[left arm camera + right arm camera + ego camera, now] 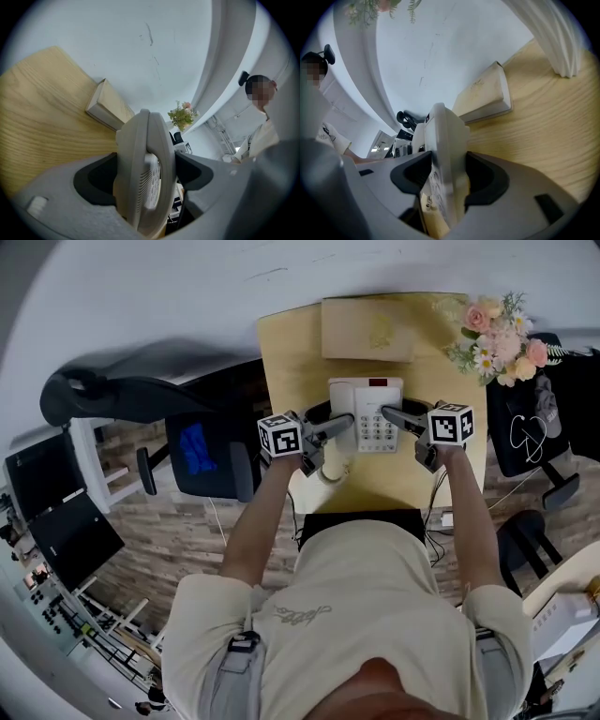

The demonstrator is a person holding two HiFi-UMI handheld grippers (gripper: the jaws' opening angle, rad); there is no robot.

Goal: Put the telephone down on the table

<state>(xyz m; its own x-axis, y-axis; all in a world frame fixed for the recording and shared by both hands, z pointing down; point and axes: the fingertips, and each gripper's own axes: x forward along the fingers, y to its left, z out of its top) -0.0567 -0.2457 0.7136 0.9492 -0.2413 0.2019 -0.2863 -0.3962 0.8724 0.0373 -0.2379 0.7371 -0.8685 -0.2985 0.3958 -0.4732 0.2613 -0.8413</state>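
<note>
A white desk telephone point(367, 412) with a grey keypad is held over the light wooden table point(291, 362). My left gripper point(343, 424) is shut on its left edge and my right gripper point(390, 413) is shut on its right edge. Seen edge-on in the left gripper view, the telephone point(143, 173) stands clamped between the jaws of the left gripper point(145, 173). The same telephone point(443, 164) shows edge-on in the right gripper view, gripped by the right gripper point(445, 176). Whether the telephone touches the table cannot be told.
A tan box point(367, 329) lies at the table's far side, against the white wall. A bunch of pink and white flowers point(497, 338) stands at the far right corner. A black office chair point(202, 451) is left of the table. A person point(260, 117) stands beyond.
</note>
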